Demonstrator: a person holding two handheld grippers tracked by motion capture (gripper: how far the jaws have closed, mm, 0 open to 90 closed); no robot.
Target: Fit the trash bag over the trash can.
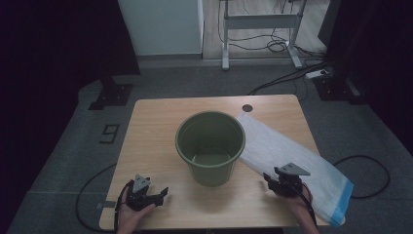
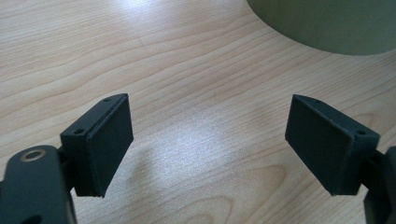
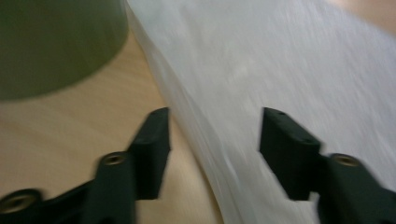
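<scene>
- The white bag (image 1: 292,156) lies flat on the table (image 1: 156,131), touching the right side of the green bucket (image 1: 210,146).
- The right claw (image 3: 215,154) is open over the bag's edge, near the bucket.
- The left claw (image 2: 208,144) is open and holds nothing, left of the bucket.

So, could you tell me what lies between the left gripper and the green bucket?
Nothing: in the left gripper view, bare wooden table runs from the open left gripper to the green bucket.
</scene>
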